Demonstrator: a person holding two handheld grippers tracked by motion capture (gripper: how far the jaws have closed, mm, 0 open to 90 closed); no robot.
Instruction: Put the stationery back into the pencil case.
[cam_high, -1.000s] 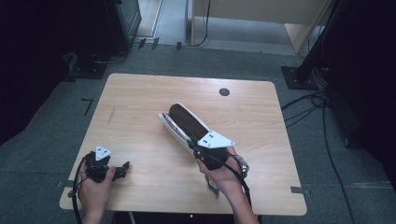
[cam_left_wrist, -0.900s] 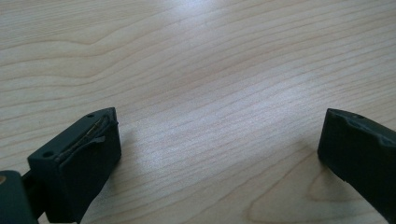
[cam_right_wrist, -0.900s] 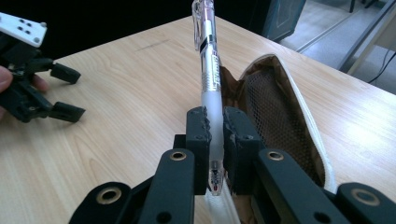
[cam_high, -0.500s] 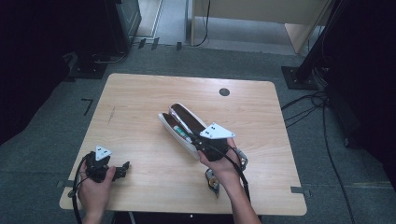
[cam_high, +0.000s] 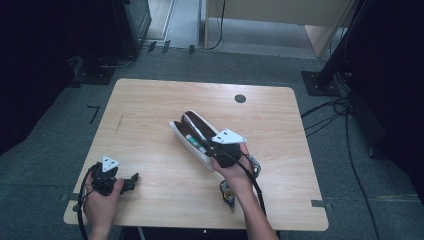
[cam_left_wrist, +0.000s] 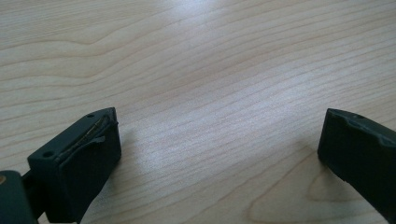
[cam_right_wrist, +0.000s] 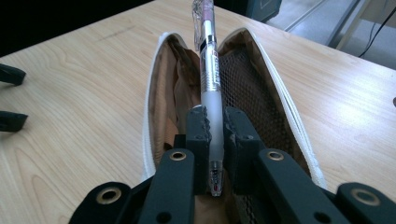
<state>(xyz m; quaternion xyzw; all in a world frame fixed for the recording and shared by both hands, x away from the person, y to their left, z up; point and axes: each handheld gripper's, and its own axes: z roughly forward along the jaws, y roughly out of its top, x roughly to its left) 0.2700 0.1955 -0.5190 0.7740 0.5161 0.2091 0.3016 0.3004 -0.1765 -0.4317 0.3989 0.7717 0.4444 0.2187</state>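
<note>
Currently the pen (cam_right_wrist: 208, 70) sits clamped between the jaws of the right gripper (cam_right_wrist: 214, 128), white frosted barrel with a clear pinkish far end. Its long axis runs straight along the gripper's own line, near end down between the jaw pads, far end pointing away over the open mouth of the pencil case (cam_right_wrist: 261, 79). In the right gripper view the pen lies lengthwise above the case's opening, roughly parallel to the case's long axis, between the two zipper edges.

Pencil case: white outside, brown lining on one side, dark mesh pocket on the other. Unzipped, gaping wide. In the high view it lies near the table's middle, long axis running diagonally, far end toward the left rear, near end toward the right gripper (cam_high: 216, 152). A greenish item shows inside the pencil case (cam_high: 192, 134); too small to identify.

Right hand (cam_high: 235, 172) holds its gripper just at the case's near end, grey plate on top.

A small round dark object (cam_high: 227, 192) lies on the table just beside the right forearm; detail unclear.

Left gripper (cam_high: 131, 181) rests low at the near left corner of the table (cam_high: 150, 100), well apart from the case. Its jaws stand spread wide, nothing between them but bare wood grain. Left hand (cam_high: 102, 197) wraps its handle.
</note>
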